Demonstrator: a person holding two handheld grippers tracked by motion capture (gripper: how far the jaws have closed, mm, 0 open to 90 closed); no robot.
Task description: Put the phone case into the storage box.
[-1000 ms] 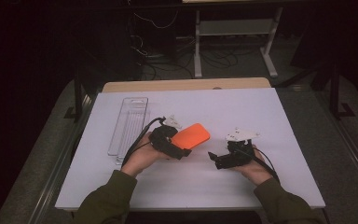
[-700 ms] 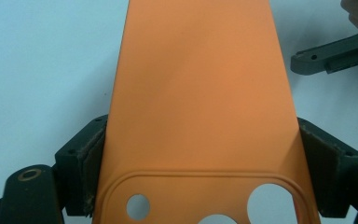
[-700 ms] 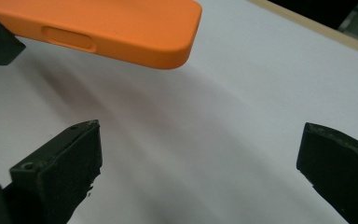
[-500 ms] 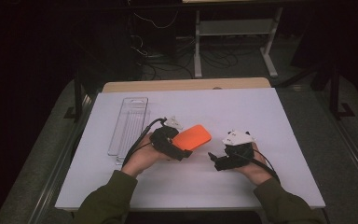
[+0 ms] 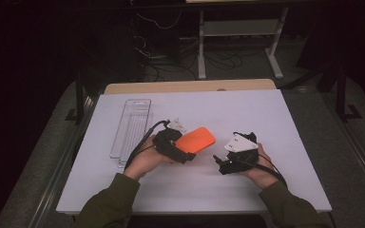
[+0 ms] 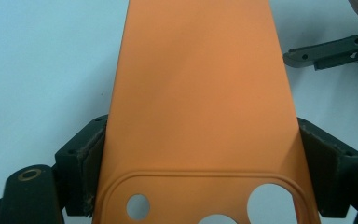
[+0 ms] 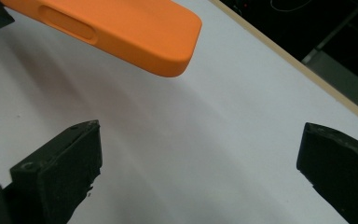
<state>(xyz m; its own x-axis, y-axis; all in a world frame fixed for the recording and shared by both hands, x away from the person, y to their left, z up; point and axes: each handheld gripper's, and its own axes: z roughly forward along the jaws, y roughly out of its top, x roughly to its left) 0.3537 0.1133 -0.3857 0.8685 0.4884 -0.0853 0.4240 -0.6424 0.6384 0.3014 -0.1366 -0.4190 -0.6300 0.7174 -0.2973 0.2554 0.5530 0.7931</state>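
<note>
Between the earlier frame and this one little had shifted: the right gripper (image 5: 224,164) had turned slightly and its grey plate sat a touch nearer the orange phone case (image 5: 196,140), while the left gripper (image 5: 183,153) kept its place.

As a judgement, the pick-up was done and the hand-over was not. The case was already off the white table (image 5: 266,114), held out in the air just to the right of the left gripper and well right of the clear plastic tray (image 5: 132,126). In the left gripper view its jaws stood clamped on the two long edges of the case (image 6: 200,93) at the camera-cutout end, pads pressed flat against the rubbery sides, the far end pointing away over the table.

The right gripper lay just right of the case, apart from it. In the right gripper view its jaws were spread wide with bare table between them, touching nothing, and the rounded corner of the case (image 7: 135,28) hung above and to the left of them. What seemed left was for that open claw to close the gap and take the free end, or for the case to be set down.
</note>
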